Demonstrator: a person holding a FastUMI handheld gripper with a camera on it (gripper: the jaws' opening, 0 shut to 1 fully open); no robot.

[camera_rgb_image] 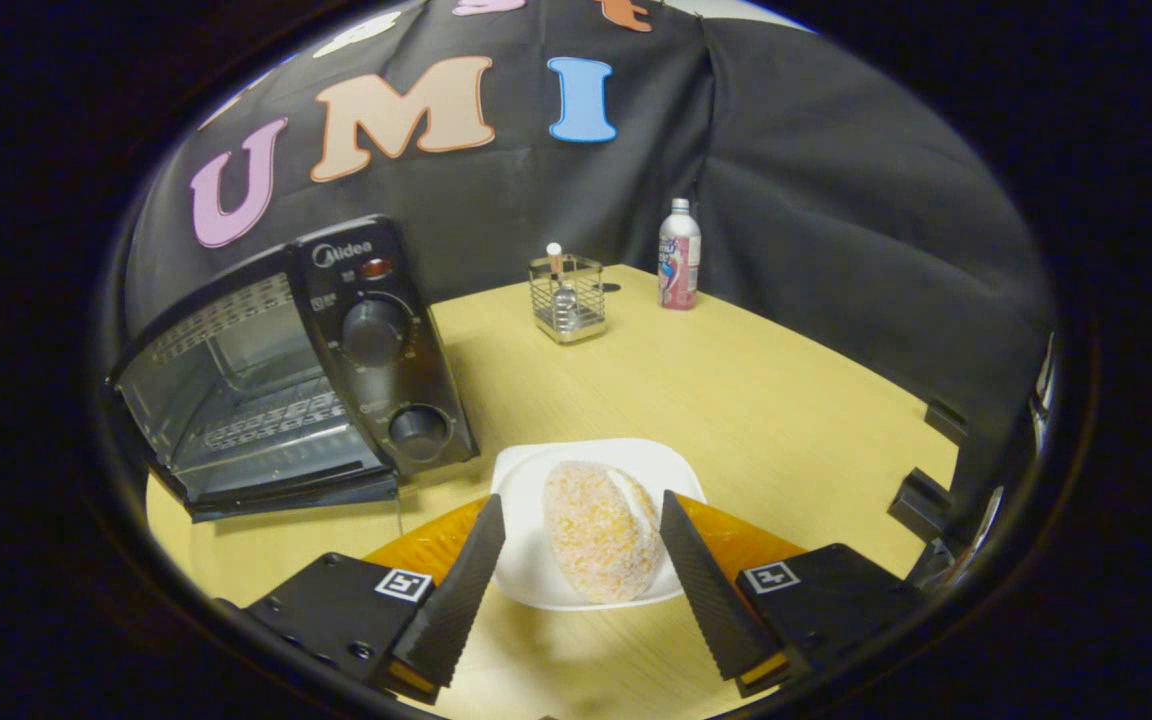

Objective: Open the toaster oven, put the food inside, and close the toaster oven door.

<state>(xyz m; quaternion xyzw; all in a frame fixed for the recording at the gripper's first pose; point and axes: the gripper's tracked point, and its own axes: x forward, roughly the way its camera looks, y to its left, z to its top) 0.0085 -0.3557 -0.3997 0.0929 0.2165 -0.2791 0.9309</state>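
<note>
While you hover: gripper [583, 520] wide open, fingers flanking the bun [600, 530], not touching
Bun: on white plate [536, 580]
Toaster oven [286, 370]: door down, left on worktop [736, 400]

I am working in a draped recording booth set up as a kitchen corner: black cloth wall [816, 200] across the upper frame, pale wooden surface [736, 400] below, toaster oven [296, 370] at left, wire caddy [566, 297] and bottle [679, 254] near centre top.
</note>
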